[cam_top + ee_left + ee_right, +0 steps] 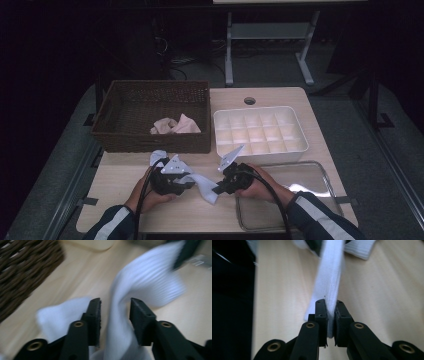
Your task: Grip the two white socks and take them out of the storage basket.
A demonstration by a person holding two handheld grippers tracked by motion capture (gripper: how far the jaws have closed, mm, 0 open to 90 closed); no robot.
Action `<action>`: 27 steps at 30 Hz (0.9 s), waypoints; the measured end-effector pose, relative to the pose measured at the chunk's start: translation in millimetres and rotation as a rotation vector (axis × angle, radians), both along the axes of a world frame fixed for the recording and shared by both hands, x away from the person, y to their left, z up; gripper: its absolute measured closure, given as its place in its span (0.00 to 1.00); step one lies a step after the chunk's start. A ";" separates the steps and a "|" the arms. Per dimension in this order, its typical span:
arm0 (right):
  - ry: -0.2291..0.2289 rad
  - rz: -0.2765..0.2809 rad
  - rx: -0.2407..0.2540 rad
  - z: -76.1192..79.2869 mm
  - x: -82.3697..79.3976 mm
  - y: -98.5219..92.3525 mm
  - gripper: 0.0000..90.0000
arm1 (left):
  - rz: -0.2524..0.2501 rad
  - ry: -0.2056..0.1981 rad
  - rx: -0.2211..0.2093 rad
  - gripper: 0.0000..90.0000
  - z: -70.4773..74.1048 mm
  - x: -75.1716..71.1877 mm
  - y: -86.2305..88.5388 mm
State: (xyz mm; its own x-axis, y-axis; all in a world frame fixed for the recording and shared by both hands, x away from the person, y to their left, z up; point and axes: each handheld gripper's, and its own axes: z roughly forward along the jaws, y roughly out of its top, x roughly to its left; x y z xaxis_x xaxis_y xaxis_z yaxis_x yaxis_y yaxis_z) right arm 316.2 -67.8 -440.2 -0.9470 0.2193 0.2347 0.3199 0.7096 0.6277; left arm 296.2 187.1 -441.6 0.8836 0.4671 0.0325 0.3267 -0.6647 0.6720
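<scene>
High view, read left to right: a dark wicker basket (150,116) stands at the far-left of the worktop (125,200) with a pinkish cloth (175,125) bunched inside; a white divided tray (260,132) sits just beside it toward the far-right, and a clear glass dish (300,195) occupies the near-right corner.

The white sock (202,186) lies at the near edge, stretched between the two grippers, its long axis running roughly left to right across the worktop. One end drapes out past the left gripper (186,184); the other runs to the right gripper (220,189).

Left gripper view: the jaws stand partly open, a clear gap on each side of the sock's band (120,322), which passes between them without the pads visibly pressing it. The picture is blurred, so contact on the hidden underside cannot be ruled out.

Right gripper view: the jaws are narrow and pinch the sock (329,290), which runs taut straight away from them toward the other gripper.

Judgement: the right hand controls the sock; the left is equally near but not gripping. Any fold or roll depends on the left jaws closing on the band that already lies between them
</scene>
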 end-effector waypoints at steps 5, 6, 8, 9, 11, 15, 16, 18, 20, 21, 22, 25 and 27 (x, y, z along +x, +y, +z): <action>0.075 -0.058 -0.009 2.2 6.5 -9.3 0.92 | 0.025 0.011 0.007 0.51 -5.2 3.3 17.3; 0.077 -0.062 -0.020 1.6 7.8 -10.0 0.92 | 0.015 0.004 0.011 0.49 -4.4 2.6 19.5; 0.060 -0.088 -0.041 0.8 8.6 -9.6 0.85 | 0.028 -0.020 0.040 0.48 -2.2 0.3 24.9; -0.003 -0.136 -0.092 0.1 6.9 -7.6 0.84 | 0.040 -0.018 0.031 0.46 -1.7 -0.3 27.6; -0.019 -0.144 -0.096 0.0 6.7 -7.6 0.87 | 0.042 0.003 0.006 0.45 -0.4 -1.2 36.9; -0.064 -0.187 -0.090 0.5 7.8 -6.8 0.86 | 0.046 0.018 -0.011 0.44 -2.3 -2.4 40.7; -0.111 -0.208 -0.091 2.9 5.4 -5.6 0.86 | 0.032 0.015 -0.009 0.47 -2.7 -2.7 37.5; -0.152 -0.184 -0.064 7.3 1.1 -4.2 0.90 | 0.028 0.012 0.007 0.48 -5.2 -2.5 32.5; -0.162 -0.180 -0.049 10.2 -2.8 -2.3 0.92 | 0.018 0.019 0.010 0.50 -6.5 -2.4 30.4; -0.160 -0.155 -0.019 12.2 -6.1 -0.1 0.93 | 0.014 0.018 0.008 0.50 -7.7 -2.5 28.6; -0.173 -0.131 0.000 13.0 -8.7 2.2 0.94 | 0.015 0.024 0.007 0.50 -8.3 -2.3 27.0; -0.213 -0.094 -0.030 3.2 -14.2 20.0 0.93 | -0.019 0.036 0.021 0.47 -10.6 -5.4 20.2; -0.229 -0.068 -0.058 -4.8 -13.5 27.5 0.92 | -0.009 0.032 0.023 0.38 -9.1 -7.0 23.1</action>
